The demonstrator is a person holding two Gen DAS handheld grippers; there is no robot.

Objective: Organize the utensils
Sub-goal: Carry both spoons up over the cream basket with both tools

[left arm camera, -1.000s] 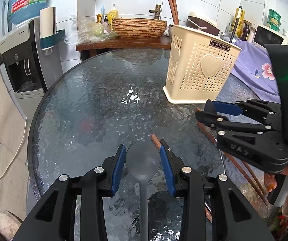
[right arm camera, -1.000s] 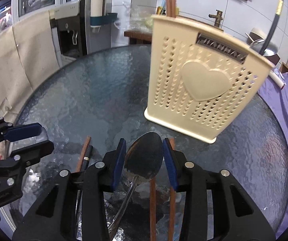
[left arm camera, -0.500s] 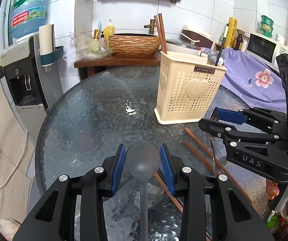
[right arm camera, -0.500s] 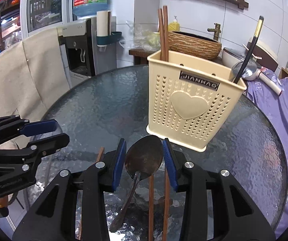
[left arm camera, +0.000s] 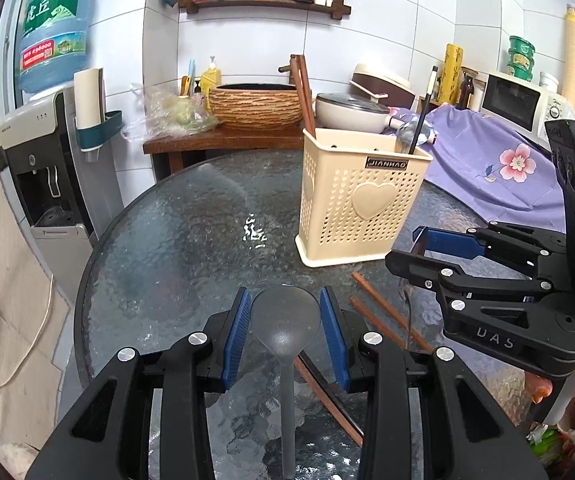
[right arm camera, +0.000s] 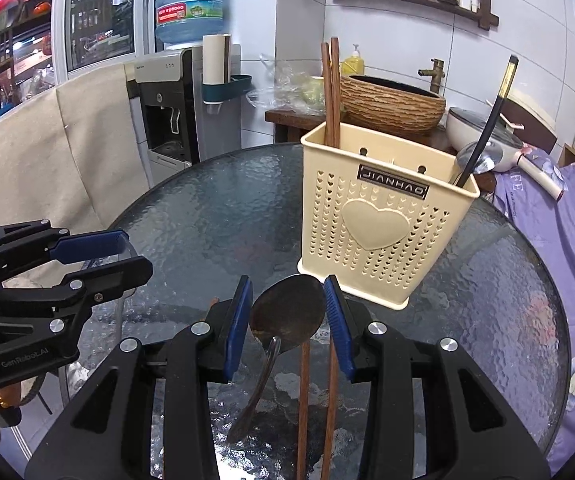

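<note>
- The left gripper (left arm camera: 285, 330) was closed on a grey spoon (left arm camera: 285, 316), its blue pads pressed to both sides of the bowl and the handle running back toward the camera.
- The right gripper (right arm camera: 287, 320) was clamped the same way on a dark metal spoon (right arm camera: 287, 312), whose handle hung down between the 2 fingers.
- Both spoons were held off the glass table (left arm camera: 175, 240), short of the cream utensil basket (right arm camera: 379, 224) that stood on it.
- Done so far, judging by the basket: 2 brown chopsticks (right arm camera: 330, 92) stood at its left end, and a black-handled utensil (right arm camera: 487, 120) leaned out at its right end beside a shiny ladle-like bowl.
- Left to do: both held spoons had yet to go into the basket, and 2 loose chopsticks (right arm camera: 317, 400) lay on the glass below the right gripper. I would put the task at roughly halfway.
- The left wrist view alone showed a further dark stick lying under its own fingers, and the loose chopsticks pointing toward the basket's base.
- The right wrist view alone gave a clear look down at the basket's rim and hanging holes; whether an inner divider existed I could not tell.
- Each view showed the other gripper from the side, but not what it held.
</note>
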